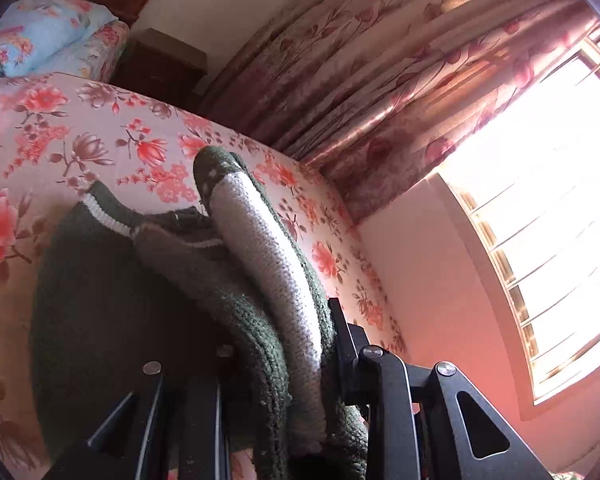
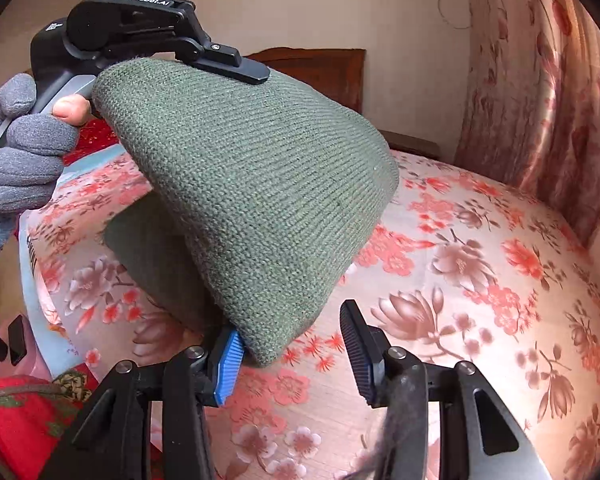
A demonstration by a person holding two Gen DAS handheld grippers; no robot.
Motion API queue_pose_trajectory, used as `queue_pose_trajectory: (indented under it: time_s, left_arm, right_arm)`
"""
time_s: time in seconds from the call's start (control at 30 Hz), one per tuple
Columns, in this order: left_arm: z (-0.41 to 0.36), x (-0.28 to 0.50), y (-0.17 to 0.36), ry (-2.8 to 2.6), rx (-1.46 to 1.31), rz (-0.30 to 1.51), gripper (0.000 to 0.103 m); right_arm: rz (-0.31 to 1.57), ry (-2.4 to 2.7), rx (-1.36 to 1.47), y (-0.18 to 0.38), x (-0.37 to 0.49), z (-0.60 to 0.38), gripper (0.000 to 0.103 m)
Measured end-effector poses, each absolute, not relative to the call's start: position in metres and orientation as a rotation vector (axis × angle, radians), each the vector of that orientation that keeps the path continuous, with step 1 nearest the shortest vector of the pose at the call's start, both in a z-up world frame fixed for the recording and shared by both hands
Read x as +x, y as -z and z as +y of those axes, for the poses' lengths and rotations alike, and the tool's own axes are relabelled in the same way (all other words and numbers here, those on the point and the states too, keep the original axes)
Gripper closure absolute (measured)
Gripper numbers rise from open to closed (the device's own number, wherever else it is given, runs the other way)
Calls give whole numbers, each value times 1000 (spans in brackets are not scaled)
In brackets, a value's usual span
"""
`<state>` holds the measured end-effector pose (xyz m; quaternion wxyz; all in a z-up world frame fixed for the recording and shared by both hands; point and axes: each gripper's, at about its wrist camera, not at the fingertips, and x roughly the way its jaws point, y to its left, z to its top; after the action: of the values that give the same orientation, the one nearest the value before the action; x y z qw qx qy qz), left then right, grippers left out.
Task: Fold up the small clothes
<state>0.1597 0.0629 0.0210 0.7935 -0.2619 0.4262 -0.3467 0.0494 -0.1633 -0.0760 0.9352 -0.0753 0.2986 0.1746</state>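
I see the bed (image 2: 480,248) under everything, its sheet pink with red and brown flowers. Above the bed hangs the sweater (image 2: 252,184), a green knit, thick and ribbed, draped in a broad fold with its lower corner sagging close to the sheet. My left gripper (image 2: 236,66) has it: the jaws are clamped tight on the top edge, held up by a hand (image 2: 24,148) in a grey glove. My right gripper (image 2: 296,356) stands half open just above the bed, the blue pad at the left touching the sweater's low corner, the other pad clear of it, so nothing is pinched there.

The left wrist view shows what the right cannot: the sweater's inner side (image 1: 260,260), with a white knit band and a white-striped hem, bunched between the closed fingers. It also shows a curtain (image 1: 380,80) and a bright window (image 1: 548,200) beyond the bed, and a blue pillow (image 1: 44,32) at its far end.
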Motion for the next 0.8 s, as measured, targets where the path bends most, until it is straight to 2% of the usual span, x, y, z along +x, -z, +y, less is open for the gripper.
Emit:
queue_pose_trajectory:
  time_s: [0.07,0.2,0.33,0.63,0.8]
  left_arm:
    - [91,155,-13,702,-582,902,103]
    - [145,156,39,584,-664,938,103]
    - [164,152,82,583,-730,972,103]
    - [151,163,78,572,-595,927,103]
    - [160,163,91,594,-664,915,103]
  right_arm:
    - [589,-372,-189,72,53,-151,56]
    - [635,-355,-314,86,70,-120,56]
    - [650,-313,-389,97,72,-106,56]
    - [664,-313,-371,94,71,-111,55]
    - [666,-359,-336,90,65,-115,54]
